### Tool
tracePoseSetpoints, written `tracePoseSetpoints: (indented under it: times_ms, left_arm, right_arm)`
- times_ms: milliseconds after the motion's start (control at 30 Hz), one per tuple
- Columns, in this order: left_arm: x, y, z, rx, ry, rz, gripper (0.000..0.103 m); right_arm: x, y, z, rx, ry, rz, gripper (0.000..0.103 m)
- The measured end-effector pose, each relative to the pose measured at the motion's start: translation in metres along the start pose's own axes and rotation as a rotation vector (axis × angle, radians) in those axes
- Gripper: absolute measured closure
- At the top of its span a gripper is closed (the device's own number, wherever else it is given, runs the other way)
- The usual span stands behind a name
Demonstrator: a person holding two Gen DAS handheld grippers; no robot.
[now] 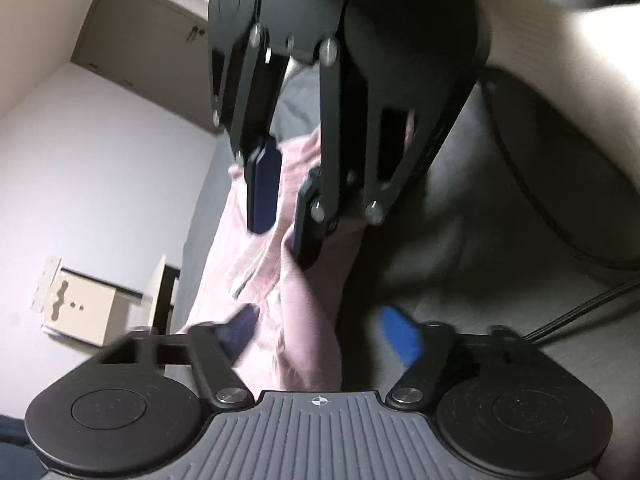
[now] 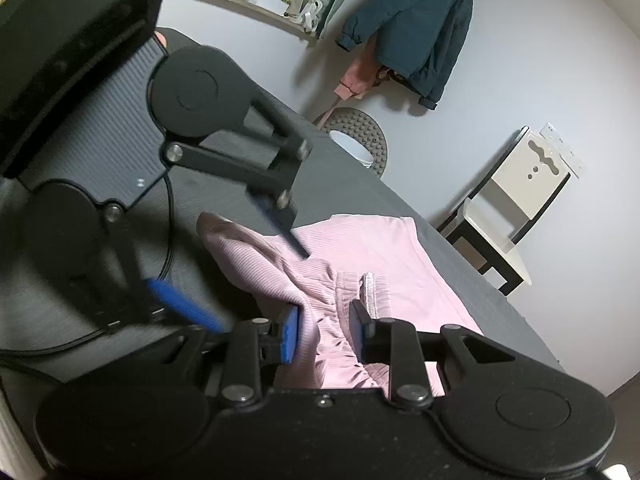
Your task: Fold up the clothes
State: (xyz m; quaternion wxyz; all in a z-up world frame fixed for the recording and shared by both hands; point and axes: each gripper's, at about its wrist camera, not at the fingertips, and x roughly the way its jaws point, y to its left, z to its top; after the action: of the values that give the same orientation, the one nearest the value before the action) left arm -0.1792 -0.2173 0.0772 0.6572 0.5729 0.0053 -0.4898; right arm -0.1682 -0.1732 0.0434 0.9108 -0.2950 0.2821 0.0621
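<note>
A pink ribbed garment (image 2: 360, 248) lies rumpled on a dark grey bed cover (image 2: 480, 280).

Right gripper (image 2: 324, 330): jaws partly open. A raised fold of the pink cloth stands between the two blue pads; the cloth touches the left pad (image 2: 290, 334), while the right pad sits just beside the gathered waistband. The grip is not closed on the cloth. The rest of the garment spreads away from the jaws toward 1 o'clock in the right wrist view.

Left gripper (image 1: 326, 334): jaws wide open. The pink cloth runs up through the gap from 6 o'clock toward 12 o'clock, lying against the left pad and well apart from the right pad (image 1: 400, 334). Nothing is held.

In the left wrist view the right gripper hangs at 12 o'clock, its fingertips down on the cloth.

A dark blue coat (image 2: 420, 28) hangs on the wall at 1 o'clock.
</note>
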Motion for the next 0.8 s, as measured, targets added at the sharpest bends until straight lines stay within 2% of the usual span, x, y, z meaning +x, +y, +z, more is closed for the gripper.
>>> tracePoseSetpoints:
  times_ms: [167,233,300,367,400,467,500,533,633,700,800]
  left_arm:
    - [0.005,-0.001,-0.001,-0.002,0.016,-0.02,0.063]
    - [0.009,-0.001,-0.001,-0.004,0.032,-0.026,0.081]
    - [0.012,0.002,-0.002,-0.032,0.044,-0.029,0.089]
    - [0.014,0.006,-0.003,-0.064,0.047,-0.02,0.09]
    - [0.015,0.008,-0.004,-0.08,0.048,-0.016,0.091]
    - [0.015,0.013,-0.005,-0.125,0.038,-0.01,0.091]
    - [0.015,0.016,-0.005,-0.147,0.033,-0.007,0.091]
    - [0.016,0.018,-0.006,-0.168,0.036,-0.011,0.091]
    - [0.018,0.019,-0.005,-0.169,0.034,-0.002,0.091]
    - [0.015,0.011,-0.005,-0.168,0.033,0.003,0.091]
    - [0.016,0.012,-0.008,-0.167,0.033,0.006,0.091]
  right_arm:
    - [-0.001,0.0,-0.001,0.006,0.003,-0.001,0.076]
    - [-0.001,0.001,-0.001,0.005,0.003,0.001,0.076]
    - [-0.003,0.003,-0.001,-0.015,0.012,-0.003,0.076]
    - [-0.006,0.009,-0.002,-0.051,0.027,-0.011,0.076]
    - [-0.007,0.011,-0.003,-0.069,0.035,-0.015,0.071]
    - [-0.01,0.016,-0.004,-0.105,0.05,-0.022,0.054]
    - [-0.012,0.019,-0.004,-0.123,0.058,-0.026,0.039]
    - [-0.013,0.021,-0.005,-0.141,0.066,-0.03,0.029]
    - [-0.014,0.032,-0.007,-0.215,0.098,-0.059,0.021]
    - [-0.01,0.043,-0.009,-0.287,0.128,-0.097,0.021]
    - [-0.006,0.05,-0.012,-0.319,0.153,-0.129,0.02]
